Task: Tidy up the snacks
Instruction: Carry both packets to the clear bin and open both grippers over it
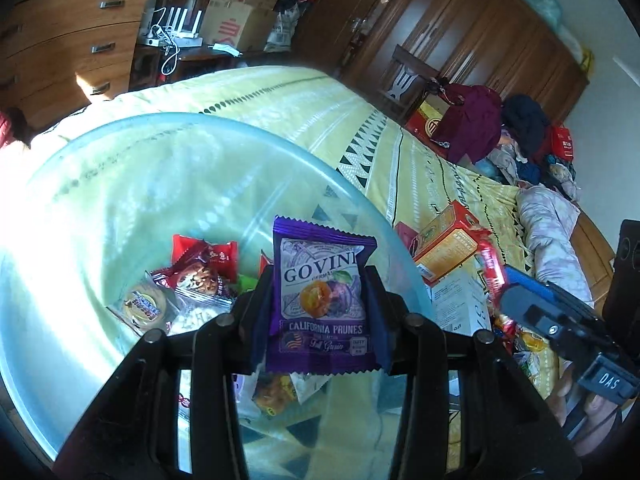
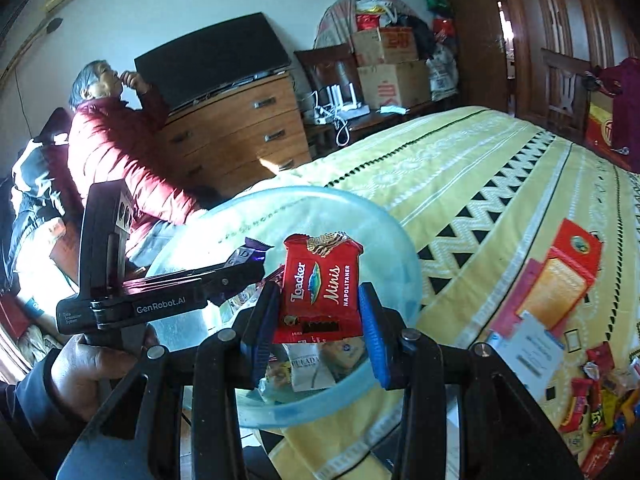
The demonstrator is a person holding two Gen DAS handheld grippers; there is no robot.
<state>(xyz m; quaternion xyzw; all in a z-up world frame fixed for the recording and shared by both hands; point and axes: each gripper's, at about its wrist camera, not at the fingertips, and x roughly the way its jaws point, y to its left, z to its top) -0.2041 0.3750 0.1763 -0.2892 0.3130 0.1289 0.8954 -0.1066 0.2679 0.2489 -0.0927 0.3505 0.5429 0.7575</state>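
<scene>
Home bedroom: bed (image 2: 500,168), wooden dresser (image 2: 236,132), wardrobe (image 1: 460,36), stacked boxes (image 2: 390,64).

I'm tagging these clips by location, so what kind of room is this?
Most likely a lived-in bedroom: a bed with a yellow patterned bedspread, a wooden chest of drawers, and a dark wooden wardrobe.

Bed (image 2: 500,168) carries bowl (image 2: 404,248), boxes (image 2: 560,280), snacks (image 2: 596,400).

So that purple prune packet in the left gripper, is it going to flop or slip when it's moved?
The purple prune packet probably stays fairly stiff: it stands upright between the left gripper pads without sagging. Its glossy film looks slippery, so a loose grip might let it slide. It seems light, likely dropping easily into the clear bowl.
</scene>
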